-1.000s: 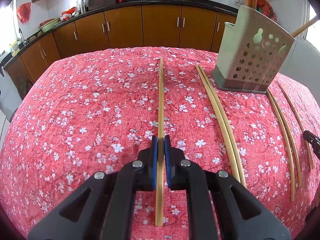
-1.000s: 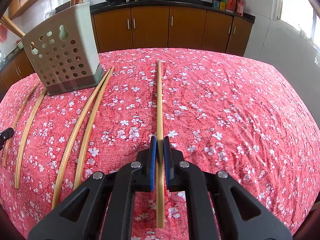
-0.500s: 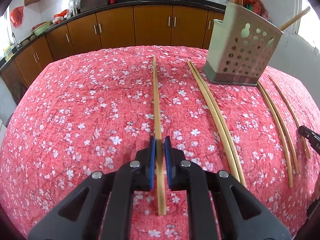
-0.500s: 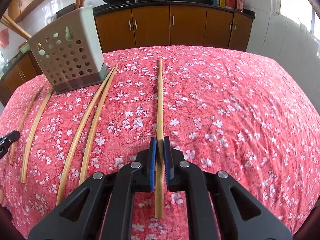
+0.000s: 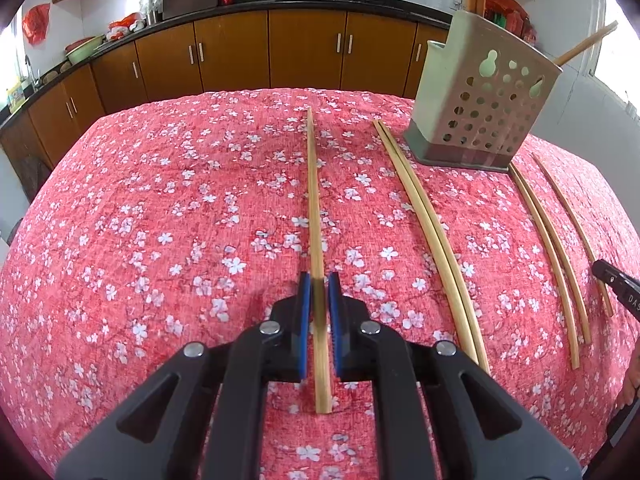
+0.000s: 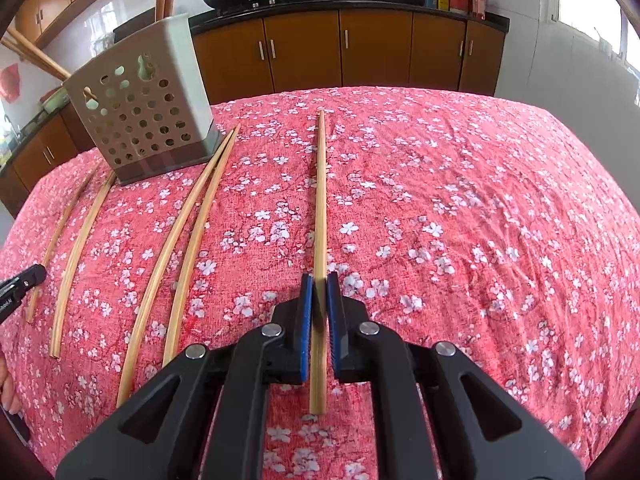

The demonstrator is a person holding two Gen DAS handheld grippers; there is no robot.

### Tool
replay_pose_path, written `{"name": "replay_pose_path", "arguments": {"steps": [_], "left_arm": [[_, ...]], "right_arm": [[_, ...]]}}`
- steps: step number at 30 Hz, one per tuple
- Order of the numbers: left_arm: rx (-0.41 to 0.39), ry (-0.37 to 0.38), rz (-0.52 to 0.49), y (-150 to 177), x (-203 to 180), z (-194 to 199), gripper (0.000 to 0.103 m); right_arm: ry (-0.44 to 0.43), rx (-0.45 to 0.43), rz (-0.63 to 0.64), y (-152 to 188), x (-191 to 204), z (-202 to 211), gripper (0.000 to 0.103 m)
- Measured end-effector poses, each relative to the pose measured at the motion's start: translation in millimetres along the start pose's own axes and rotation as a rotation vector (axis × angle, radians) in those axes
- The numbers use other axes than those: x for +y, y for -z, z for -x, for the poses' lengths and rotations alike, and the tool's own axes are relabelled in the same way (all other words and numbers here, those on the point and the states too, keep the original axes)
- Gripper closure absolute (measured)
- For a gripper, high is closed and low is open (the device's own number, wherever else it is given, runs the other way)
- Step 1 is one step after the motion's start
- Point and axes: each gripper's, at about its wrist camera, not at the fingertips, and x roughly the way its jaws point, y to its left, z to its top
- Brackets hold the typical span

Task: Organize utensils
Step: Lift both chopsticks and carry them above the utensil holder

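Note:
My left gripper (image 5: 319,280) is shut on a bamboo chopstick (image 5: 314,200) that points straight ahead over the red floral cloth. My right gripper (image 6: 319,280) is shut on another bamboo chopstick (image 6: 320,200) in the same way. A grey perforated utensil holder (image 5: 480,108) stands at the far right in the left wrist view; it also shows at the far left in the right wrist view (image 6: 144,108), with chopsticks standing in it. Several more chopsticks lie on the cloth: a pair (image 5: 428,220) and others (image 5: 548,240) beside the holder.
The table (image 5: 160,200) is covered by a red cloth with white blossoms. Brown kitchen cabinets (image 5: 304,52) and a counter with woks run behind it. The tip of the other gripper shows at the right edge (image 5: 616,290) and at the left edge (image 6: 20,284).
Both grippers have lifted and drawn back a little with their chopsticks; the holder looks farther away and the view has tilted slightly. Both stay shut.

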Motion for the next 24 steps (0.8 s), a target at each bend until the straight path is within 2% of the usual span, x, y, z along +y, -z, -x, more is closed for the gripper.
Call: {"name": "replay_pose_path", "arguments": {"steps": [5, 8, 13, 18, 24], "left_arm": [[0.003, -0.009, -0.002, 1.3, -1.1, 2.3, 0.095], [0.010, -0.015, -0.009, -0.2, -2.5, 5.7, 0.095], [-0.025, -0.003, 0.010, -4.8, 0.3, 24.3, 0.095], [-0.112, 0.022, 0.039, -16.7, 3.7, 55.7, 0.095], [-0.273, 0.057, 0.078, -39.9, 6.9, 104.7, 0.095]], "right_arm": [[-0.032, -0.016, -0.031, -3.5, -7.0, 3.4, 0.095], [-0.049, -0.061, -0.051, -7.1, -10.9, 14.9, 0.095], [-0.060, -0.139, -0.070, -14.9, -14.6, 34.7, 0.095], [-0.068, -0.222, -0.078, -22.3, -16.2, 53.9, 0.095], [-0.081, -0.327, -0.091, -35.4, -17.9, 77.8, 0.095]]}}
